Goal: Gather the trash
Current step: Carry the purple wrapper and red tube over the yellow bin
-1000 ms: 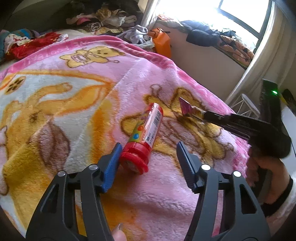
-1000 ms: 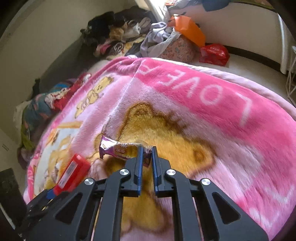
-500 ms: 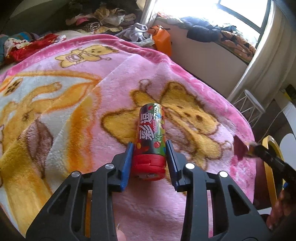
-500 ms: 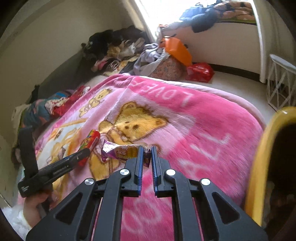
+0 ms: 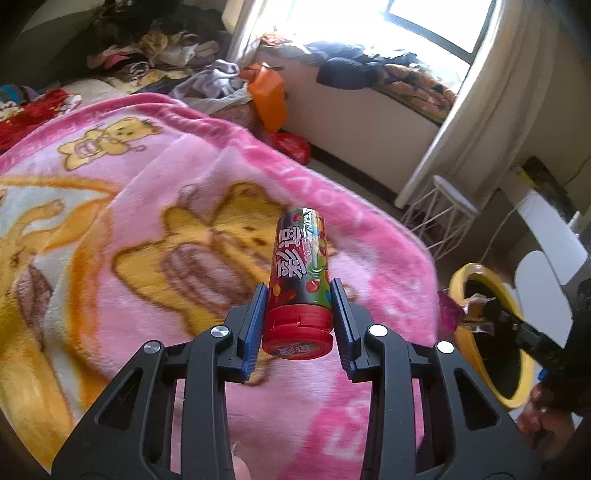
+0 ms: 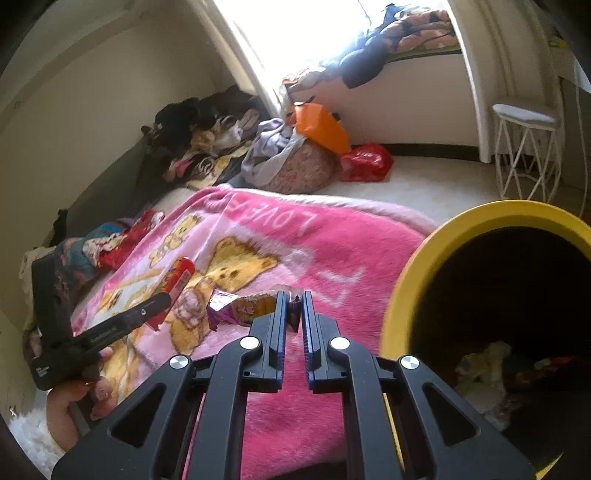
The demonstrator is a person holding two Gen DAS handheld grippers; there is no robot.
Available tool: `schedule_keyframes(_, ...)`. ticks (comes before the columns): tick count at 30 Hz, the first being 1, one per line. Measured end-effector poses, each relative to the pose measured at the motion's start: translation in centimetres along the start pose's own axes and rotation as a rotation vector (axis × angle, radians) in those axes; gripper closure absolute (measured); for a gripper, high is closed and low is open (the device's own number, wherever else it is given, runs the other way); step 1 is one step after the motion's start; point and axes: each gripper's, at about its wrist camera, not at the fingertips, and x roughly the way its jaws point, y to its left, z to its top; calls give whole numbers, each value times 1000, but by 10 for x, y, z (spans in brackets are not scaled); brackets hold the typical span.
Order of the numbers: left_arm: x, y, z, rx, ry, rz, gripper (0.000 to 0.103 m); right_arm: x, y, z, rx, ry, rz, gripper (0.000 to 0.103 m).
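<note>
L gripper [image 5: 298, 295] pinches a candy tube [image 5: 300, 284] w/ a red cap, both blue pads tight on its sides. Tube is up in the air above the pink bear blanket [image 5: 147, 229]. R gripper [image 6: 293, 317] is squeezed on a purple wrapper [image 6: 240, 308], held over the blanket, just beside the yellow bin [image 6: 417, 266]. Bin has some trash inside.

Daylight floods in from the blown-out white window [image 5: 424, 22] at the top of both frames, washing out detail there. The fleecy pink cartoon-bear blanket [image 5: 129, 229] is evenly lit but slightly motion-blurred. Fisheye bending curves edges; corners fall dark.
</note>
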Motion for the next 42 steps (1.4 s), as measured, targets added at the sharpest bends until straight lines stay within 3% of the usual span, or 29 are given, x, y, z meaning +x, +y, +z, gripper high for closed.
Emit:
schedule_keyframes(20, -5, -89, -2, 114, 8, -177, 76, -54, -68, 0, 108, -82, -186, 95)
schedule_keyframes(33, 6, -142, -16, 214, 50, -256, 76, -70, -111, -14, 164, -69, -371, 95)
schedule_keyframes(42, 18, -169, -26, 261, 85, -290, 75, -79, -130, -20, 152, -60, -446, 95)
